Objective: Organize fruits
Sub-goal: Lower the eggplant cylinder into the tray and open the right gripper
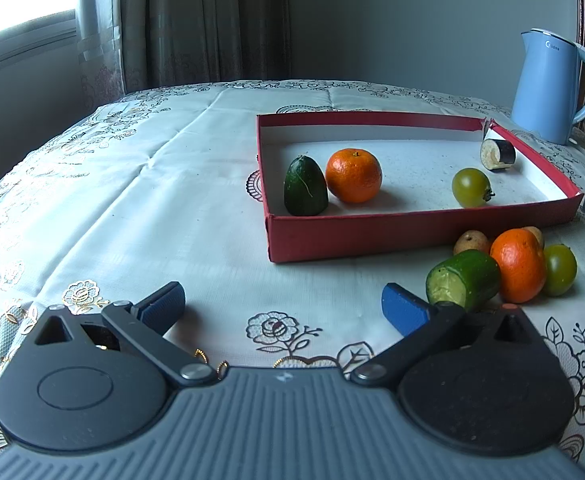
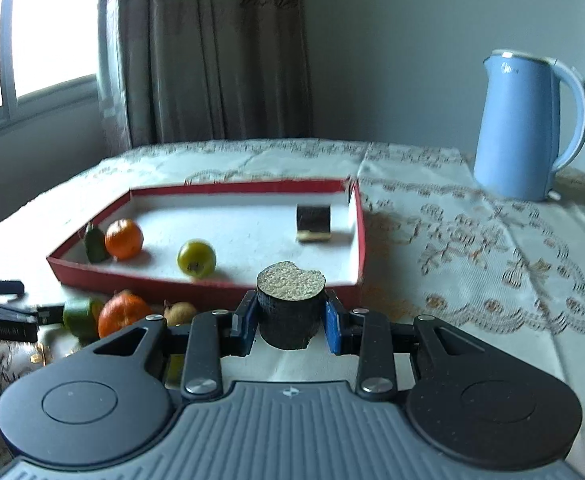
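My right gripper (image 2: 290, 322) is shut on a dark eggplant chunk (image 2: 289, 308), cut face up, held just in front of the red tray (image 2: 208, 286). Inside the tray lie a dark cucumber end (image 1: 305, 187), an orange (image 1: 353, 175), a green tomato (image 1: 471, 187) and another eggplant piece (image 1: 497, 154). On the cloth in front of the tray sit a cucumber piece (image 1: 463, 279), a second orange (image 1: 518, 265), a green tomato (image 1: 559, 269) and a small brown fruit (image 1: 471, 242). My left gripper (image 1: 283, 307) stands open above the cloth, nothing between its fingers.
A blue kettle (image 1: 552, 84) stands at the table's back right, behind the tray. A patterned white tablecloth (image 1: 132, 200) covers the table. Curtains and a window are behind. In the right wrist view the left gripper's dark parts (image 2: 4, 312) lie at the left edge.
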A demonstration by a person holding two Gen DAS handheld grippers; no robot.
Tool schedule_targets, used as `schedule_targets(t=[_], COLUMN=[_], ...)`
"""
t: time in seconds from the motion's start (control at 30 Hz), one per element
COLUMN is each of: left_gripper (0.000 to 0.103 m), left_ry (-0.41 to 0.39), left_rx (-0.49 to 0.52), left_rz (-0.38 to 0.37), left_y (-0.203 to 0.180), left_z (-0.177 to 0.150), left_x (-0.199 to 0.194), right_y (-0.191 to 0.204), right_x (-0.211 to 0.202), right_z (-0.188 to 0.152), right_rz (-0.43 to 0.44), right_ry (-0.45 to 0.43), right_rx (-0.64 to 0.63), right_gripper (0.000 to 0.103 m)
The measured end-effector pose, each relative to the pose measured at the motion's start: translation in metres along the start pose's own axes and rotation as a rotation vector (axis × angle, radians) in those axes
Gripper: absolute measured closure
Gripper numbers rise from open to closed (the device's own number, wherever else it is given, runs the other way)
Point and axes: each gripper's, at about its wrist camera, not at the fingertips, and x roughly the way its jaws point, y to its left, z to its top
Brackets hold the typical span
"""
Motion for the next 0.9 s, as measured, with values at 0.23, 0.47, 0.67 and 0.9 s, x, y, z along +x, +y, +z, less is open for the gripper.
schedule_targets(t=[0.23, 0.47, 0.67, 0.9], left_gripper=[0.0, 0.0, 0.0, 0.0], left_ry=[0.0, 0.0, 0.001, 0.001], left_rx=[-0.001, -0.001, -0.001, -0.002], left_rz=[-0.001, -0.001, -0.001, -0.001], left_y=[0.0, 0.0, 0.0, 0.0], left_z=[0.0, 0.0, 0.0, 0.0], left_x=[0.0, 0.0, 0.0, 0.0], right_y=[0.0, 0.004, 0.01, 0.012], right_x=[0.017, 0.054, 0.078, 0.097], right_z=[0.025, 0.039, 0.039, 0.039], right_rz=[-0.015, -0.037, -0.069, -0.104], right_ry=[-0.02, 0.037, 0.1, 0.142], right_rx=[-0.004, -0.03, -0.047, -0.055], right_gripper=[0.07, 0.07, 0.07, 0.07])
